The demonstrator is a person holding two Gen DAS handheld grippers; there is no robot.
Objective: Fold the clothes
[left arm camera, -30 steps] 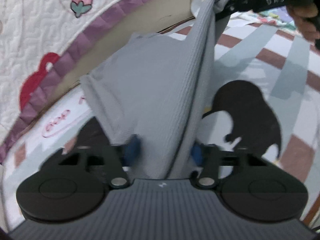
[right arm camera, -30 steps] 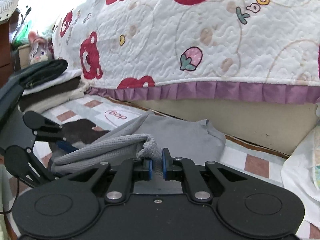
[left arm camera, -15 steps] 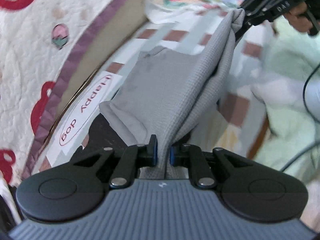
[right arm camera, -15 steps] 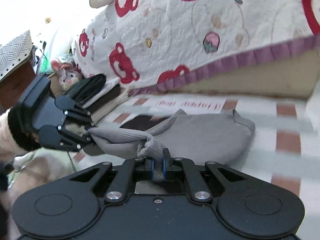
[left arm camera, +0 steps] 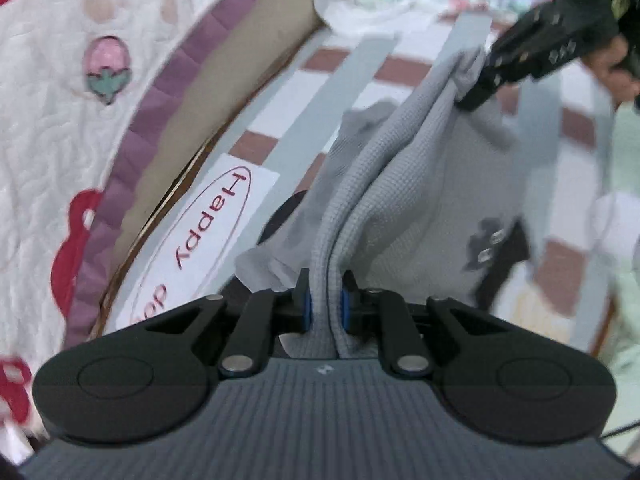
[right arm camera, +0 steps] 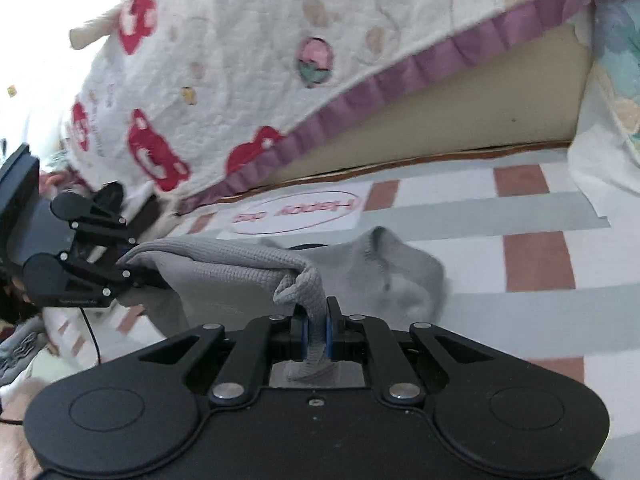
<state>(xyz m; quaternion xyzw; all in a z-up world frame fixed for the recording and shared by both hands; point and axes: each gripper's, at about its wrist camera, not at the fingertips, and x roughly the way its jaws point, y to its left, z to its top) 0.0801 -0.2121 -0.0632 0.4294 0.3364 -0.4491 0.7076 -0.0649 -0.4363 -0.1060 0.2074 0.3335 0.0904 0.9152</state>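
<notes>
Ahead of you, on the far side, hangs the big white quilt (right arm camera: 248,80) with red bear shapes, a pink strawberry and a purple frilled hem, draped over a beige bed base (right arm camera: 460,120). Below it, your work surface is a checked mat (right arm camera: 532,312) in white, grey and brick-red squares, with a white patch printed "Happy dog" (left arm camera: 208,232) in a red oval lying close to the bed base. A pale floral cloth (right arm camera: 616,92) sits at the far right end of the mat.

The grey waffle-knit garment (left arm camera: 420,208) is the thing you are folding. It hangs stretched between your two tools, with its loose lower part sagging onto the mat, near the printed patch. A small dark label with two pale studs (left arm camera: 490,246) shows on the fabric towards the right in the left wrist view.

Your left gripper (left arm camera: 324,304) has its jaws drawn in narrow, blue pads pressing a thick fold of the grey fabric from both sides. Your right gripper (right arm camera: 316,334) is likewise nearly closed, pinching a bunched corner of the same garment, which curls over just above the pads. In the left wrist view your right hand (left arm camera: 616,68) shows at the far right, gripping that tool.
</notes>
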